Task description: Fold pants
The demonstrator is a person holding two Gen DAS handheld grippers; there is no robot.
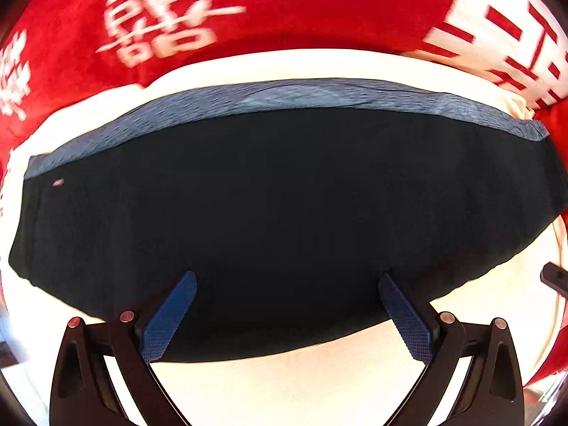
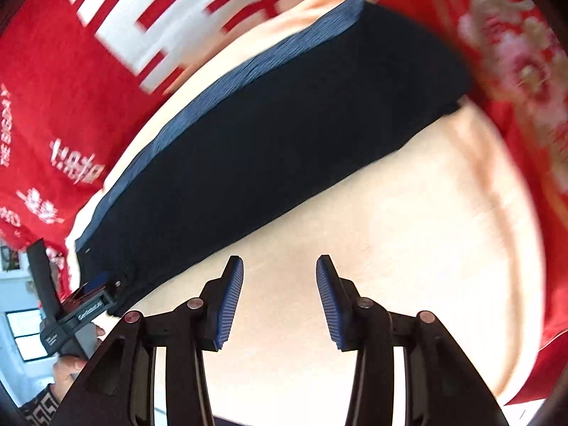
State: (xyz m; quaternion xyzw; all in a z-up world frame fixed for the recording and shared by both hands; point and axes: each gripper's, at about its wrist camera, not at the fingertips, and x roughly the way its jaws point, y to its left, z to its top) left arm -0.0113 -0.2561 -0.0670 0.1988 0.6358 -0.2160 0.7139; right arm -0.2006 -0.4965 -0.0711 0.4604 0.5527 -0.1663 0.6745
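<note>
The pants (image 1: 284, 213) lie folded into a dark, flat bundle on the cream cloth (image 1: 284, 383), blue waistband (image 1: 284, 96) along the far edge, red blanket (image 1: 284, 7) beyond that.

Taking the pants as the mark and going left to right: over their left end the left gripper (image 1: 287, 287) points straight down, jaws spread wide, holding nothing, blue pads (image 1: 170, 319) hanging above the near edge of the dark fabric. Whether they touch it I cannot tell. From the right wrist view that tool (image 2: 88, 294) and the hand (image 2: 71, 365) gripping it sit right at the bundle's left corner.

Off the near edge, further right, the right gripper (image 2: 280, 284) is released too, jaws part open over bare cream cloth, nothing between them.

The risk I'd watch: the left pads are close enough that lifting away could snag the top layer and drag the fold open. Should the right tool sweep back across, it could ruck the near edge or skew the bundle.
</note>
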